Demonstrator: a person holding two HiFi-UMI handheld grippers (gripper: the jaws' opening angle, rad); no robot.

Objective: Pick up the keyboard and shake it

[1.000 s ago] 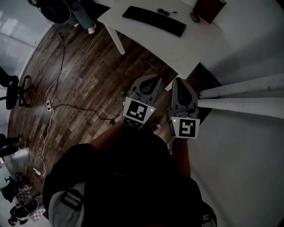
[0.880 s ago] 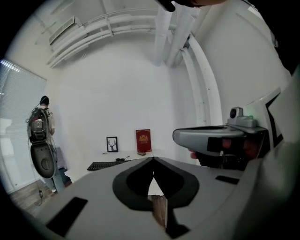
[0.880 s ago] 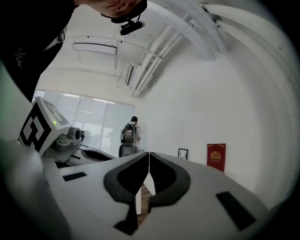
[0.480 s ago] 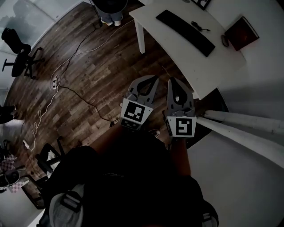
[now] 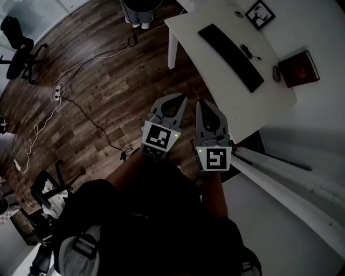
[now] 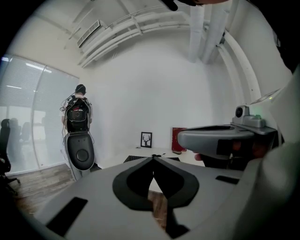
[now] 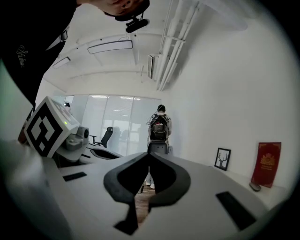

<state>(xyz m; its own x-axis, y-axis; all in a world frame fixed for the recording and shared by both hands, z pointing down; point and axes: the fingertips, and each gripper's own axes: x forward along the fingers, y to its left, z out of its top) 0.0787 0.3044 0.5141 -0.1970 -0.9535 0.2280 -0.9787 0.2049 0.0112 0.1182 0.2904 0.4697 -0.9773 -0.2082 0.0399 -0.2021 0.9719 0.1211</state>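
Note:
A long black keyboard [image 5: 230, 56] lies on a white table [image 5: 210, 81] ahead of me, with a thin black cable [image 5: 249, 52] beside it. Both grippers hang side by side over the wooden floor, well short of the table. My left gripper [image 5: 182, 98] is shut and holds nothing. The right gripper [image 5: 200, 102] is shut and empty too. In the left gripper view the keyboard [image 6: 137, 158] shows as a dark strip on the far table, just above the closed jaw tips [image 6: 153, 158]. The right gripper view looks past its tips [image 7: 150, 153] at the room.
On the table stand a framed picture [image 5: 260, 13] and a dark red book [image 5: 296, 68], with a small dark object [image 5: 276, 73] next to it. Cables [image 5: 81, 108] trail over the wooden floor. A person with a backpack [image 7: 159, 127] stands further off. Office chairs [image 5: 19, 48] are at the left.
The head view has swung: the table and keyboard slid right and nearer in the picture. Both grippers stayed shut and shifted slightly left together.

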